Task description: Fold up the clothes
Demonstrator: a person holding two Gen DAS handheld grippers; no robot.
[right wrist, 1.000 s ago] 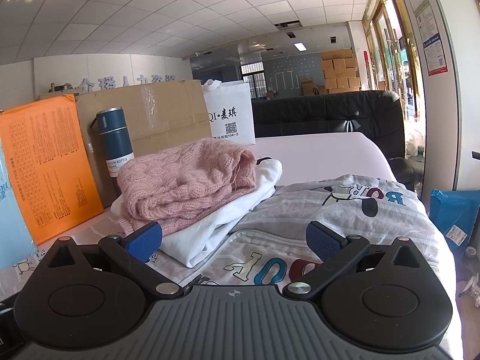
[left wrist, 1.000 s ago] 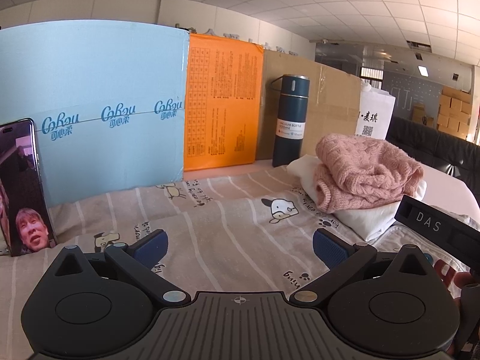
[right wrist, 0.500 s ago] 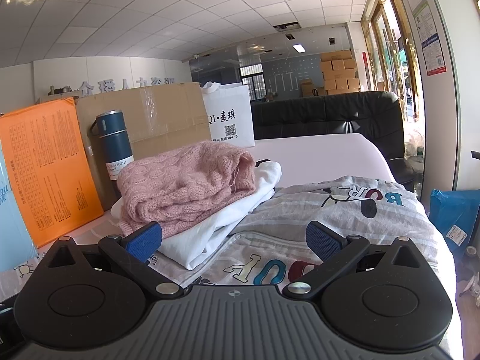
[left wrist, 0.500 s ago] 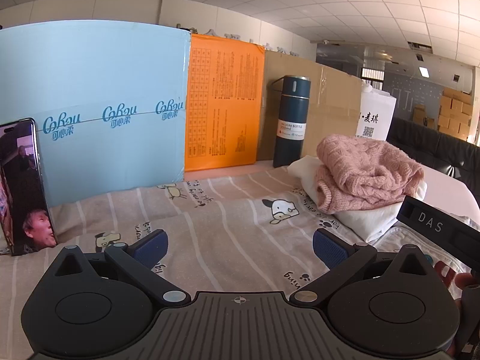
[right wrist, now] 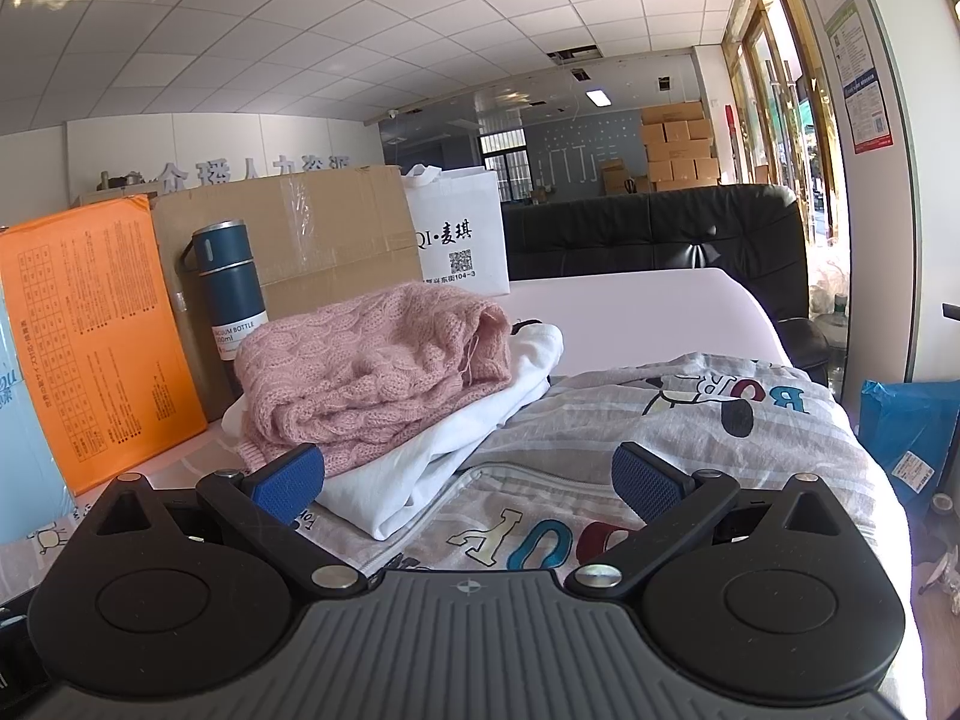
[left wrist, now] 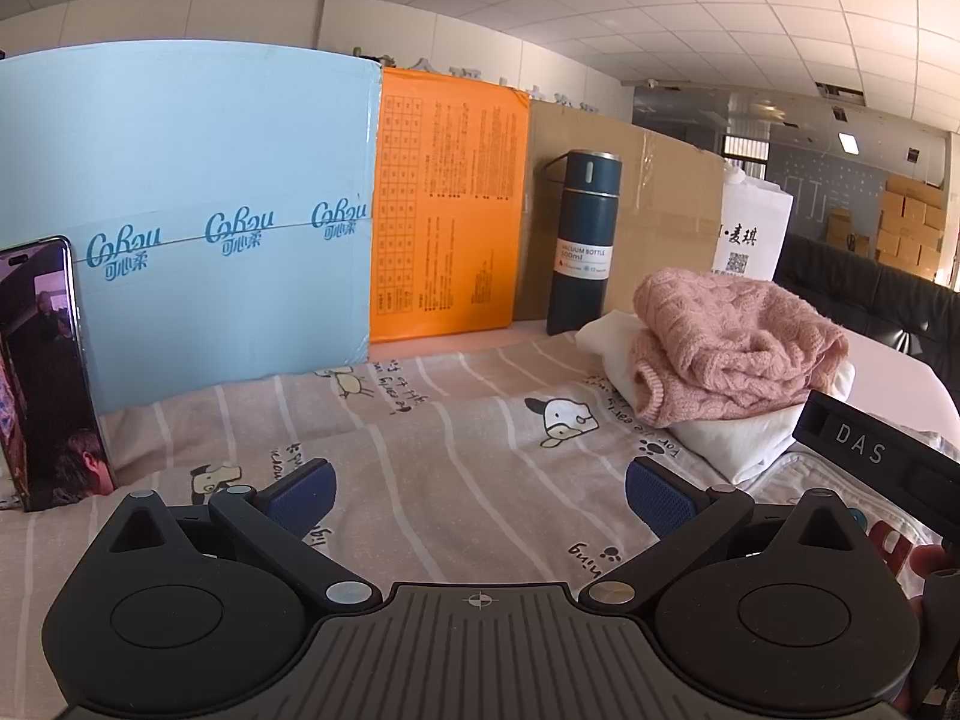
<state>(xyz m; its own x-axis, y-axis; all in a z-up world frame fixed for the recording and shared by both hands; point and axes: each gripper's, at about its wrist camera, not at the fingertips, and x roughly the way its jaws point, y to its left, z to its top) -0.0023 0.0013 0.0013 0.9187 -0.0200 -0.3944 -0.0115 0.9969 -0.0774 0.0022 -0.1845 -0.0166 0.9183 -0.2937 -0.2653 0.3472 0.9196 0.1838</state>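
A folded pink knit sweater (left wrist: 732, 342) lies on a folded white garment (left wrist: 738, 444) at the right of the table; both also show in the right wrist view, the sweater (right wrist: 372, 372) on the white garment (right wrist: 480, 438). A striped cartoon-print garment (left wrist: 456, 456) lies spread flat under my left gripper (left wrist: 477, 495), which is open and empty. My right gripper (right wrist: 468, 477) is open and empty above a grey striped garment with coloured letters (right wrist: 660, 438), just right of the stack.
A dark blue vacuum bottle (left wrist: 585, 240) stands behind the stack. Blue (left wrist: 198, 210), orange (left wrist: 447, 204) and brown cardboard (left wrist: 660, 204) boxes wall the back. A phone (left wrist: 42, 372) leans at the left. A white bag (right wrist: 459, 240) and black sofa (right wrist: 660, 228) lie beyond.
Both grippers have shifted only slightly; the scene slid a little in each view. Both stay open and empty. The phone's screen picture changed.
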